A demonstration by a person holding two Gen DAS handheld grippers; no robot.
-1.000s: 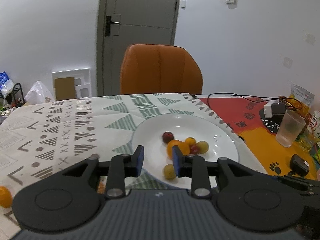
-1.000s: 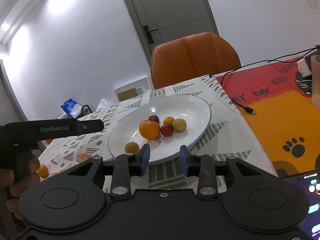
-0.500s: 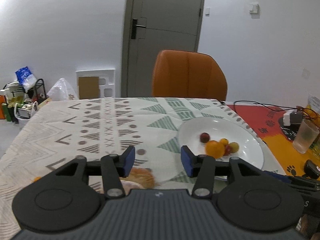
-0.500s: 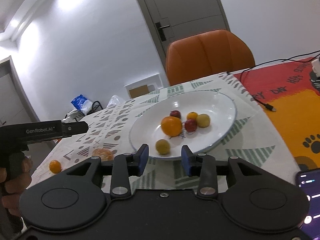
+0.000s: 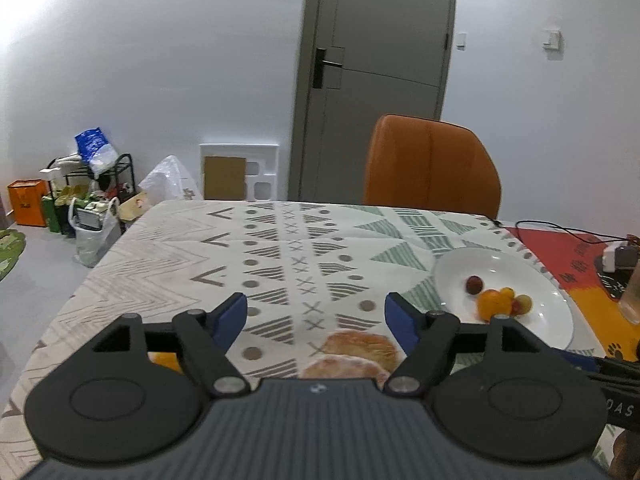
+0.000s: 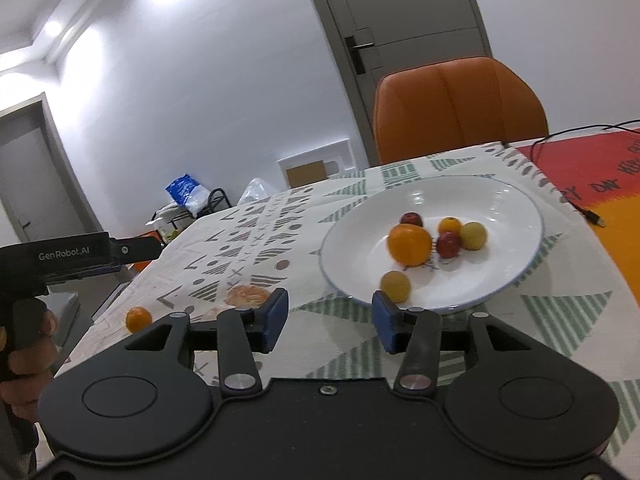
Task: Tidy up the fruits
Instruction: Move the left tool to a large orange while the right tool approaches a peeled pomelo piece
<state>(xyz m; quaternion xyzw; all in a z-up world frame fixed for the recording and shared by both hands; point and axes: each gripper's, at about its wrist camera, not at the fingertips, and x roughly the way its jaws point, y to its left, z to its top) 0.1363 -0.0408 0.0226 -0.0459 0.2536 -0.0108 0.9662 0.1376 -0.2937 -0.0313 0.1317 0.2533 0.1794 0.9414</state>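
The left gripper (image 5: 316, 316) has swung away from the plate (image 5: 548, 292) — that now sits off to its right — and faces two pale peach-like fruits (image 5: 360, 346) on the cloth. Its jaws have just been opening, with nothing pressed between them. The right gripper (image 6: 326, 318) has drawn back from the plate's near rim — its jaws too have just been opening, empty.
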